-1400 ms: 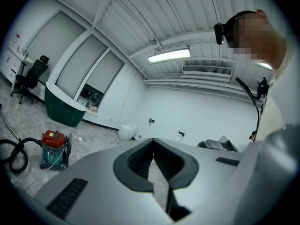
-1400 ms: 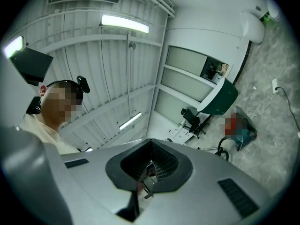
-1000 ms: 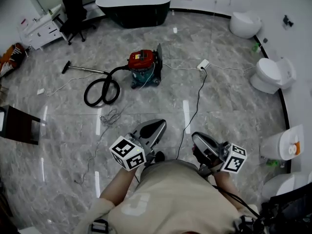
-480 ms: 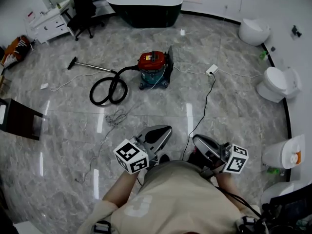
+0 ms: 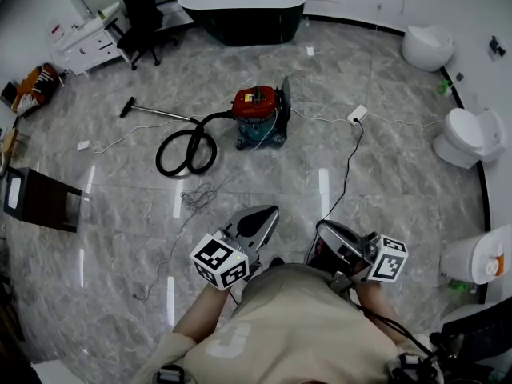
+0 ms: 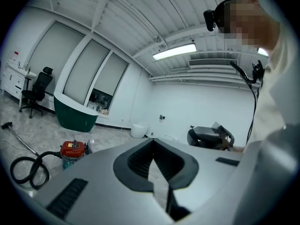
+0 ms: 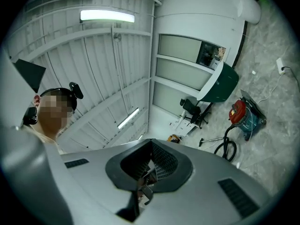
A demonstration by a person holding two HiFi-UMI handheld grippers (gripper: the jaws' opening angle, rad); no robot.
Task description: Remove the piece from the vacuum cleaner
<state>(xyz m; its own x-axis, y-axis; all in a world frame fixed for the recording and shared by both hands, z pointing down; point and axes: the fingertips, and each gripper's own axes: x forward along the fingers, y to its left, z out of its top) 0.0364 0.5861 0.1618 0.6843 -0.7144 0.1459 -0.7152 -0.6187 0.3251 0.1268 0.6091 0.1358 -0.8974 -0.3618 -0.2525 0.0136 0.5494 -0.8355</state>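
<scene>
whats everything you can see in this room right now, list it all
vacuum cleaner: 1, red lid on teal body, mid-floor ahead of the person
hose: 1, black, coiled on the floor left of the vacuum cleaner
wand: 1, silvery with a black nozzle, on the floor further left
bathtub: 1, dark with white rim, far end
office chair: 1, black, left of the bathtub
cabinet: 1, white, far left
toilets: 3, white, along the right side
power strip: 1, white, right of the vacuum cleaner, black cable running toward the person
small table: 1, dark brown, left edge
left claw: 1, grey, shut, empty, bottom centre
right claw: 1, grey, shut, empty, beside it
</scene>
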